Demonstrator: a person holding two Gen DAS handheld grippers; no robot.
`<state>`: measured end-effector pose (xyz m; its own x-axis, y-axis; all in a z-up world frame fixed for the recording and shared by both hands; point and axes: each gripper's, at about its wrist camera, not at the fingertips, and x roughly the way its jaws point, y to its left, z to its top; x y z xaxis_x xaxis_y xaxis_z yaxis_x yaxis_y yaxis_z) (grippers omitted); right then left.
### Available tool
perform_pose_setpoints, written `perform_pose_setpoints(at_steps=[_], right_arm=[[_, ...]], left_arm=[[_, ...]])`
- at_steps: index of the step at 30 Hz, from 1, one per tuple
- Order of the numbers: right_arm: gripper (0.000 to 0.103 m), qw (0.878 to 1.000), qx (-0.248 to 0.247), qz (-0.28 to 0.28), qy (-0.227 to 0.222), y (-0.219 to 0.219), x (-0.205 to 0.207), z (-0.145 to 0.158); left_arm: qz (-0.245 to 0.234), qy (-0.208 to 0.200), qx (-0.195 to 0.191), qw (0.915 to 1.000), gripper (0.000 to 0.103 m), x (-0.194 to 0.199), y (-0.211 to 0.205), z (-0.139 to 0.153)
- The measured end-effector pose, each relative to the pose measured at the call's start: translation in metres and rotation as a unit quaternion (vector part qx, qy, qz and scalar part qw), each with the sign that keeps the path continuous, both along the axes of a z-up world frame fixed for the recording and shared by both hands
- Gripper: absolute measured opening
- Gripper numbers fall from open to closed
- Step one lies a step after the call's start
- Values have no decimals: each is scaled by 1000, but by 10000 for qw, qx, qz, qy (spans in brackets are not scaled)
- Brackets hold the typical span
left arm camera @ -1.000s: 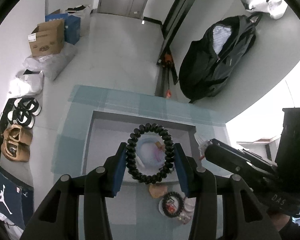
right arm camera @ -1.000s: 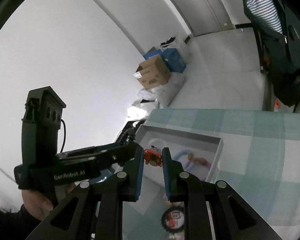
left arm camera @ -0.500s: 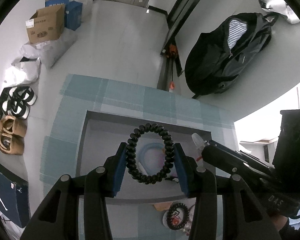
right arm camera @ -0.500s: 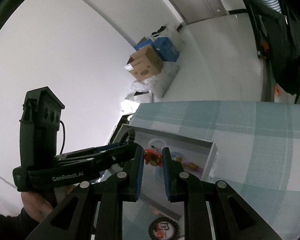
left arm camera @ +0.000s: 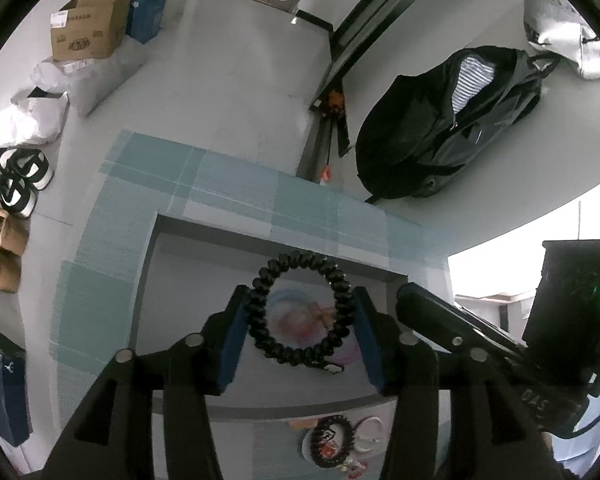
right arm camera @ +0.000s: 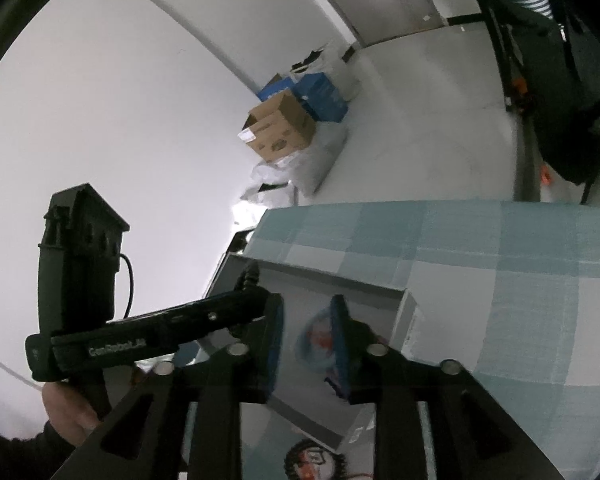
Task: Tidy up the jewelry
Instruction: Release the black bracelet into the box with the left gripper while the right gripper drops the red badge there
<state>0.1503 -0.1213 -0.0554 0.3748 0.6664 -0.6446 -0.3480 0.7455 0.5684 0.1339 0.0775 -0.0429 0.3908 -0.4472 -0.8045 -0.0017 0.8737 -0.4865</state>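
Observation:
My left gripper point(left arm camera: 300, 332) is shut on a black spiral hair tie point(left arm camera: 260, 320) and holds it above the grey tray point(left arm camera: 260, 412). Pastel and pink pieces point(left arm camera: 312, 320) lie in the tray beneath it. My right gripper point(right arm camera: 306, 344) is open and empty over the same tray point(right arm camera: 404, 320); a small red piece point(right arm camera: 320, 338), blurred, lies in the tray between its fingers. The right gripper also shows at the right of the left wrist view. A second black spiral tie with a red piece point(left arm camera: 328, 442) lies on the cloth in front of the tray.
The tray sits on a teal checked cloth point(left arm camera: 228, 184). A black backpack point(left arm camera: 448, 128) leans on the wall beyond. Cardboard and blue boxes point(left arm camera: 88, 28), white bags and shoes point(left arm camera: 4, 208) lie on the floor at left. A white ring point(left arm camera: 370, 434) lies by the second tie.
The right gripper has opened and the red piece it held now lies in the tray. Both grippers have moved forward over the tray. The left still holds the black tie.

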Motion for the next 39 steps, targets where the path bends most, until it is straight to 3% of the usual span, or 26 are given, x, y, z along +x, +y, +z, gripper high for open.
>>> perform_pose_setpoints(at_steps=[1,3,4,15,27,35,39], right_arm=[[40,10000,23,-40,-8,-2,0,1],[46,9999,95,-107,-49,-7,-1,3],[49,9998,113,-122,-69,-8,-2,5],[66,9992,62,-207,-332,-14,-17,18],[81,9980,-248,-278,-518,-24,-39,20],[94,9956,-598,-248,-683,-24,-66,20],[95,9948,-777,-194,-636,-27,-78,16]], left_arm=[[4,2,-33,10000,49,0,1,0],[5,-6,-103,9999,65,-2,1,2],[20,-51,-120,9999,68,-3,2,4],[45,-471,235,9986,69,-17,-4,21],[-182,-836,951,9918,69,-49,-19,26],[-173,-953,923,9910,69,-72,-21,31],[-249,-863,941,9915,69,-83,-26,27]])
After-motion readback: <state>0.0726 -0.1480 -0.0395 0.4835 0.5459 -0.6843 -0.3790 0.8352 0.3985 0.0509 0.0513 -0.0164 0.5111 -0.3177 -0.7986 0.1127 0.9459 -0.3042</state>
